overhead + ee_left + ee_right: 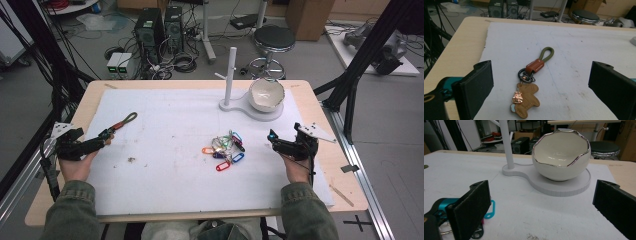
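A keychain (534, 75) with an olive cord loop, a red-brown leather band, a black ring and a tan leather charm lies on the white mat (170, 175) at the left. In the high view the keychain (121, 123) lies just past the tip of my left gripper (107, 136). In the left gripper view my left gripper (541, 75) stands open, its jaws wide on either side of the keychain and not touching it. At the right, my right gripper (284, 136) is open and holds nothing. In its own view the right gripper (541, 192) faces a white egg-shaped bowl (561, 155).
The bowl (266, 94) sits on a white stand base (235, 106) with an upright post (230, 75) at the back right. A pile of coloured key tags (226, 148) lies mid-mat, left of the right gripper. The table's wooden edge (345, 175) borders the mat.
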`<state>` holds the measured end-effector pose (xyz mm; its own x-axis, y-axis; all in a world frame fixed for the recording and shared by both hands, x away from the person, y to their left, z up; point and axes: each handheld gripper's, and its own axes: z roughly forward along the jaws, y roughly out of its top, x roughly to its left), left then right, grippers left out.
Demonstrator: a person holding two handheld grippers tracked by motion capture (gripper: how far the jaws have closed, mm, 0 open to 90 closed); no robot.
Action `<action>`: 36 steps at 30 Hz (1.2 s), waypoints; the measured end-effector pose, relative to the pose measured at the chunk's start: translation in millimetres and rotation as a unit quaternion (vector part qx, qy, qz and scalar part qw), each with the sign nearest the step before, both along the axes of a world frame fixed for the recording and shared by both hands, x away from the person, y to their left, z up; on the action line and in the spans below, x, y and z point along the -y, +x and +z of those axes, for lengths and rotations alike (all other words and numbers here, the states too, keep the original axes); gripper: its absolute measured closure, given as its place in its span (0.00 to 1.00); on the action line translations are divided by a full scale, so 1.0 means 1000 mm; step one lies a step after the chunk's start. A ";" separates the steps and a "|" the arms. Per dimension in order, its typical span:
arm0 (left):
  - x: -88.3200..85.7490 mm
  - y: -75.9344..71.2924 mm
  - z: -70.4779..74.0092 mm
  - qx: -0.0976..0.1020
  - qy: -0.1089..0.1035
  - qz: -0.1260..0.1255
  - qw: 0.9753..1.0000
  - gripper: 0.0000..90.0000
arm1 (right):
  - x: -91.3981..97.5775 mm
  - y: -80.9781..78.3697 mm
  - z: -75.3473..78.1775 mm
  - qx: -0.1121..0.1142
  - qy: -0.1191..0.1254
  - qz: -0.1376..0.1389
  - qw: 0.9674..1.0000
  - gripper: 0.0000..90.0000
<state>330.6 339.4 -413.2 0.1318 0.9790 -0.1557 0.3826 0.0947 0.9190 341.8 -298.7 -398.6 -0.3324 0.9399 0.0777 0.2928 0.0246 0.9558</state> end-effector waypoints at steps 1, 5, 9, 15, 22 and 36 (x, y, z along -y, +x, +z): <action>0.000 0.000 0.000 0.001 -0.001 0.000 1.000 0.07 | 0.000 0.000 0.000 0.001 0.001 0.001 1.000 0.01; 0.000 0.000 0.000 -0.001 -0.002 0.000 1.000 0.07 | 0.000 -0.001 0.000 0.002 0.002 0.002 1.000 0.01; 0.000 0.001 -0.001 -0.002 -0.002 -0.001 1.000 0.07 | 0.000 0.000 -0.001 0.002 -0.002 0.004 1.000 0.01; 0.000 0.001 -0.001 -0.004 -0.003 -0.001 1.000 0.07 | -0.001 0.000 -0.001 -0.003 -0.002 0.005 1.000 0.01; 0.000 0.002 -0.001 -0.006 -0.004 -0.002 1.000 0.07 | 0.000 0.001 -0.001 -0.003 -0.001 0.006 1.000 0.01; 0.001 0.004 0.000 -0.017 -0.017 -0.008 1.000 0.07 | 0.000 0.000 -0.001 -0.003 0.001 0.004 1.000 0.01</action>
<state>335.0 338.5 -413.6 0.1422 0.9705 -0.1945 0.4163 0.1196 0.9013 341.6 -298.7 -399.8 -0.3395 0.9370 0.0817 0.2990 0.0251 0.9539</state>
